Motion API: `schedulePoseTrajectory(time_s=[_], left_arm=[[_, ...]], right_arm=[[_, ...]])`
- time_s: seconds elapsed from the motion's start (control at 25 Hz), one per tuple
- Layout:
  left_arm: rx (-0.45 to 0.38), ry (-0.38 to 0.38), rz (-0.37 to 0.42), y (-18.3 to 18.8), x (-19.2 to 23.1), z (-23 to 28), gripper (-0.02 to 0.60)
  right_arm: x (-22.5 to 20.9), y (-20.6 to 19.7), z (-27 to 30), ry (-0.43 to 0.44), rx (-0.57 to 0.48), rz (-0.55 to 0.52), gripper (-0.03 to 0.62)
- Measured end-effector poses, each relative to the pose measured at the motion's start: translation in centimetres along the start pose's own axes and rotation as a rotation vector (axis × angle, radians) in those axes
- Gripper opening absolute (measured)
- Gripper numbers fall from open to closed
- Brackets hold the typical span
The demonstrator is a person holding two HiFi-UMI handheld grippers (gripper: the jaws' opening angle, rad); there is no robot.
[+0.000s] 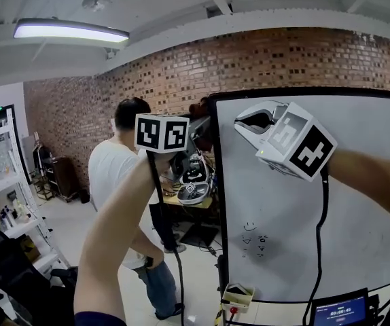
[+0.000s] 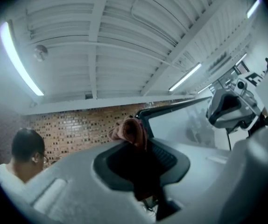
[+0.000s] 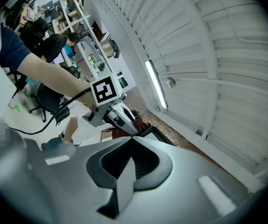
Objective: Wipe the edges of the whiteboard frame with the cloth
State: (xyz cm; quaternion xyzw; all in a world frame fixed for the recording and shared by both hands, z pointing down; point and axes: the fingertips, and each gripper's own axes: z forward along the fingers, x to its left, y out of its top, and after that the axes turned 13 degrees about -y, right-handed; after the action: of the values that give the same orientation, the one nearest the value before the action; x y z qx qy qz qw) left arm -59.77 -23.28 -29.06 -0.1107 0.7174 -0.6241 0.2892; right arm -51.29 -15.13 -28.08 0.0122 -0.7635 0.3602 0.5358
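The whiteboard point(image 1: 331, 202) has a black frame point(image 1: 217, 182), and its top left corner point(image 1: 213, 100) is level with both grippers. My left gripper point(image 1: 193, 114) is shut on a reddish-brown cloth point(image 1: 198, 107), held up right at that corner. In the left gripper view the cloth point(image 2: 129, 130) bunches between the jaws, just in front of the frame corner point(image 2: 142, 115). My right gripper point(image 1: 238, 123) hovers in front of the board's upper left area, pointing left, shut with nothing in it. The right gripper view shows its jaws point(image 3: 130, 143) pressed together, with the left gripper point(image 3: 109, 110) and cloth point(image 3: 142, 124) beyond them.
A person in a white T-shirt point(image 1: 113, 172) stands left of the board, back turned. Shelves point(image 1: 5, 182) line the left wall. A cluttered table point(image 1: 193, 185) stands behind the board's left edge. A small box point(image 1: 238, 295) and a screen point(image 1: 341, 311) sit at the board's foot.
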Motion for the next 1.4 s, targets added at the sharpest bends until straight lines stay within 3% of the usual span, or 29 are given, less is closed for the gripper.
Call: schedulePoseTrajectory(time_s=[0.2,0.36,0.52,0.68,0.8,0.92,1.12,1.4], left_arm=[[-0.022,0.047,0.068,2.1,0.7,0.3,0.084],[0.015,0.059,0.191,3.6,0.9,0.0,0.084],[0.114,0.065,0.423,4.6,0.5,-0.1,0.084],[0.210,0.009,0.617,5.1,-0.5,0.1,0.084],[0.319,-0.014,0.821,4.8,-0.3,0.6,0.084],[0.431,-0.065,0.957,5.0,-0.9,0.9,0.084],[0.590,-0.136,1.031,5.8,-1.8,1.1,0.084],[0.696,-0.165,1.061,5.7,-3.7,3.3,0.084]], right_arm=[[-1.4,-0.2,-0.4,-0.036,-0.009,-0.021,0.009],[-1.7,0.1,-0.7,-0.049,-0.008,-0.044,0.009],[-1.9,-0.2,-0.8,-0.054,0.003,-0.072,0.009],[-2.9,-0.5,-1.6,-0.075,0.025,-0.106,0.009],[-3.7,-1.3,-2.3,-0.095,0.043,-0.143,0.009],[-4.6,-1.9,-3.6,-0.114,0.071,-0.160,0.009],[-5.8,-2.0,-6.2,-0.151,0.097,-0.153,0.009],[-6.6,-5.3,-10.0,-0.199,0.098,-0.107,0.009]])
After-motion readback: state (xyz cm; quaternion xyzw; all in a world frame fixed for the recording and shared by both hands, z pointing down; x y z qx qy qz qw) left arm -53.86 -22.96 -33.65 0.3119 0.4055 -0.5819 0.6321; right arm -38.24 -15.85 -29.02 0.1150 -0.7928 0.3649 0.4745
